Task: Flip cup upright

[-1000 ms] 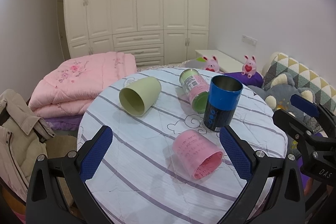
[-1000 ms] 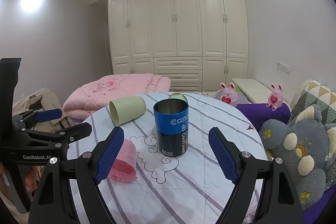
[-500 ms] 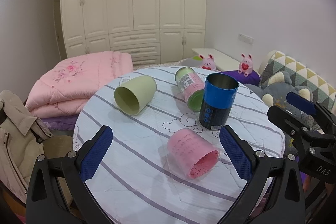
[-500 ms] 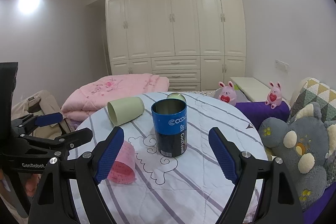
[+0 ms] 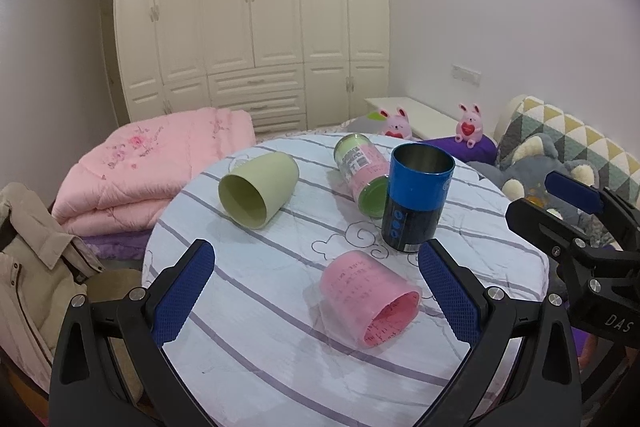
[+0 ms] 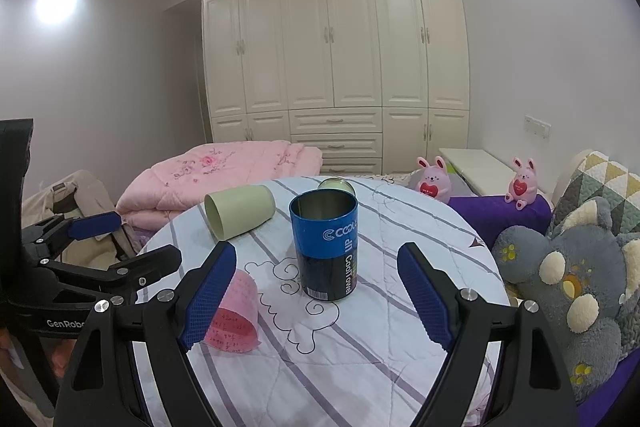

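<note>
A blue and black tin cup (image 5: pixel 416 197) (image 6: pixel 325 243) stands upright with its open mouth up near the middle of the round table (image 5: pixel 248 339). A pink cup (image 5: pixel 366 297) (image 6: pixel 234 311) lies on its side in front of my left gripper. A pale green cup (image 5: pixel 260 193) (image 6: pixel 240 209) lies on its side at the far left. A pink and green can (image 5: pixel 360 169) lies on its side behind the blue cup. My left gripper (image 5: pixel 316 291) and my right gripper (image 6: pixel 316 293) are both open and empty, back from the cups.
The table wears a white cloth with purple stripes (image 6: pixel 360 355). A pink quilt (image 5: pixel 152 163) lies behind it, a beige coat (image 5: pixel 28 267) at the left, plush toys (image 6: pixel 568 275) and a patterned pillow (image 5: pixel 568 135) at the right. White wardrobes (image 6: pixel 332 27) fill the back wall.
Both grippers have drawn slightly back and up from the table, open all the while. The cups have not moved.
</note>
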`<state>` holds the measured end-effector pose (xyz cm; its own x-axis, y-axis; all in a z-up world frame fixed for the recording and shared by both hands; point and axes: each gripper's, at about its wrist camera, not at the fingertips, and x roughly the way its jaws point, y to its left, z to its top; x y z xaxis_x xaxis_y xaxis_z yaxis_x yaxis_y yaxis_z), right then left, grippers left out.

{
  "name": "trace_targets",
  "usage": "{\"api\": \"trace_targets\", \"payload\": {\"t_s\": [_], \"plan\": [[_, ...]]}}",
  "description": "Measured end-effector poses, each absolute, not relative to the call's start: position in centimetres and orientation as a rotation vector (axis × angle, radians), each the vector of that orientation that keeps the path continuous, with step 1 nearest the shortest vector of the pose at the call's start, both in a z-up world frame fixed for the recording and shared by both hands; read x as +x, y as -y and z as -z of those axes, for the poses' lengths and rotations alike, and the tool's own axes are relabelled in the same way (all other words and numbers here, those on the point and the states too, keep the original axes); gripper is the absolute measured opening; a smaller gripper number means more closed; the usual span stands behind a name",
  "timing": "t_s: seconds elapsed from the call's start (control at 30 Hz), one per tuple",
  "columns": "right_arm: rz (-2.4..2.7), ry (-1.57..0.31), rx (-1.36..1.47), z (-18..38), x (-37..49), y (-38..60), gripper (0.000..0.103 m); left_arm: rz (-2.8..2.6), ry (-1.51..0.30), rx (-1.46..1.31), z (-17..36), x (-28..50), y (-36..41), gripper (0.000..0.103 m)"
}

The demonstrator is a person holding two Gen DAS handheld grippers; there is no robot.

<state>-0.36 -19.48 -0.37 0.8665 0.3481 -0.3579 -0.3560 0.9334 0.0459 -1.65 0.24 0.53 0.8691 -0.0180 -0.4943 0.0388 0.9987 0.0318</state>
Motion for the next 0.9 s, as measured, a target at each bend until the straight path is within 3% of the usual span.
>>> {"api": "trace_targets", "payload": {"t_s": [0.9], "plan": [[-0.366, -0.382, -0.051, 0.67, 0.07, 18.62, 0.084, 0.02, -0.492, 0.042, -0.65, -1.21, -0.92, 0.103]]}}
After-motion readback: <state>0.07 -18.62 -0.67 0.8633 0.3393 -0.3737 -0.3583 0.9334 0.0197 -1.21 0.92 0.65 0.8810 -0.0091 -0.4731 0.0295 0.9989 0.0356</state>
